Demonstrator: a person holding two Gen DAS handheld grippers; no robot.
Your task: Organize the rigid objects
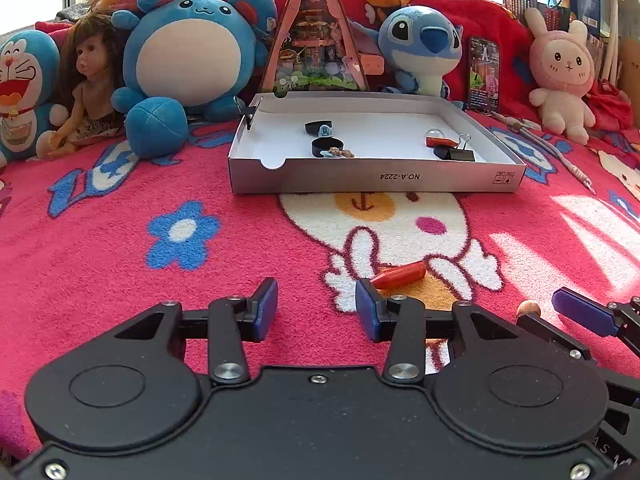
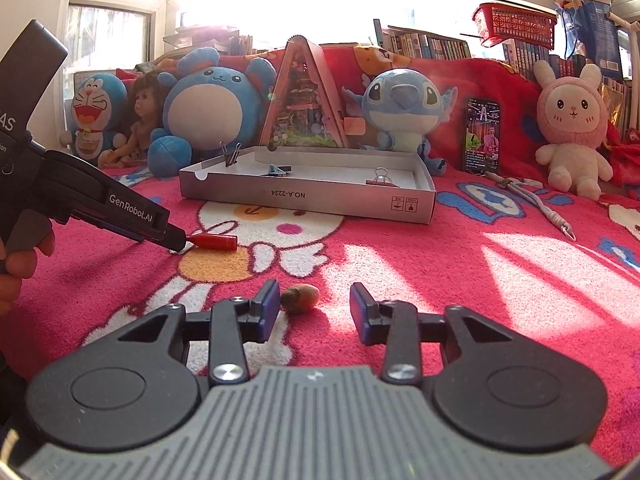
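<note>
Both grippers low, jaws parted, nothing gripped.
Left gripper [image 1: 316, 308] tilts downward, blue pads apart with nothing between them; a hand [image 2: 16, 264] wraps its handle at the left edge of the right wrist view. Right gripper [image 2: 314, 310] sits nearly level, pads apart and pressing on nothing.

I see a pink fleece blanket with cartoon prints [image 2: 420, 272] covering the surface, sunlight striped across it. Behind, a white-framed window [image 2: 108, 36] glares brightly, and a shelf of upright books [image 2: 432, 46] carries a red plastic basket [image 2: 516, 26].
</note>
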